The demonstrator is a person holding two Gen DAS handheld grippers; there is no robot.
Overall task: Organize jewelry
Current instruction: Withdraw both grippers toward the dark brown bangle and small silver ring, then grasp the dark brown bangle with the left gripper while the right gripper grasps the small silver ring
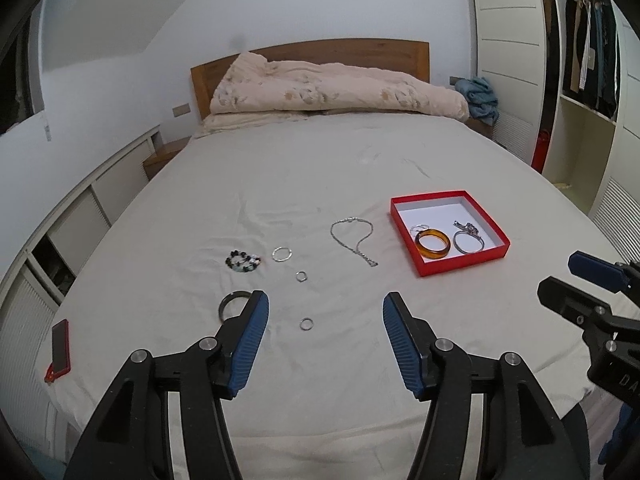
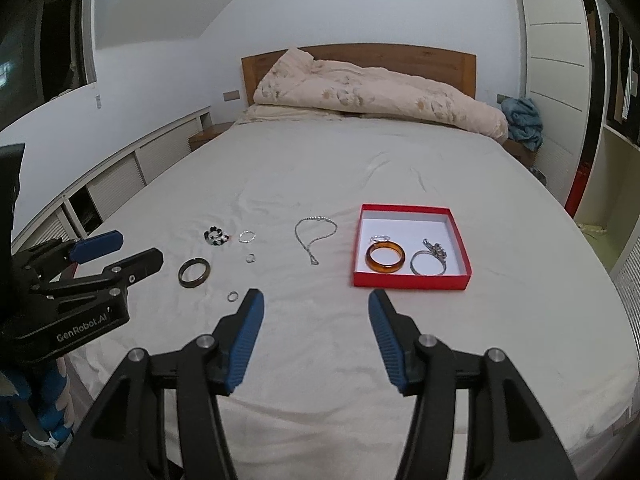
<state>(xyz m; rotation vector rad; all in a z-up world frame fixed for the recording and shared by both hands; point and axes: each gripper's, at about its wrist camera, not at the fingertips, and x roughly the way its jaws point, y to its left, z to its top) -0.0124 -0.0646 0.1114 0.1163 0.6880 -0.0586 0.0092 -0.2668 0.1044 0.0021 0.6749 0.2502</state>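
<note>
A red box [image 1: 460,266] [image 2: 412,281] lies on the bed with an amber bangle [image 1: 433,243] [image 2: 386,262], a silver bangle [image 1: 469,242] [image 2: 429,263] and small silver pieces inside. Left of it on the sheet lie a silver necklace [image 1: 354,240] [image 2: 314,236], a beaded bracelet [image 1: 244,261] [image 2: 217,237], a thin silver hoop [image 1: 281,254] [image 2: 247,236], two small rings [image 1: 301,276] [image 1: 306,323] [image 2: 251,258] [image 2: 233,296] and a dark bangle [image 1: 230,305] [image 2: 194,273]. My left gripper [image 1: 325,316] [image 2: 116,252] hovers open above the near rings. My right gripper [image 2: 315,314] [image 1: 560,276] hovers open in front of the box. Both are empty.
A red phone [image 1: 60,347] lies at the bed's left edge. A rumpled quilt [image 1: 336,90] and wooden headboard are at the far end. Low cabinets run along the left wall, a wardrobe with hanging clothes [image 1: 592,52] stands at the right.
</note>
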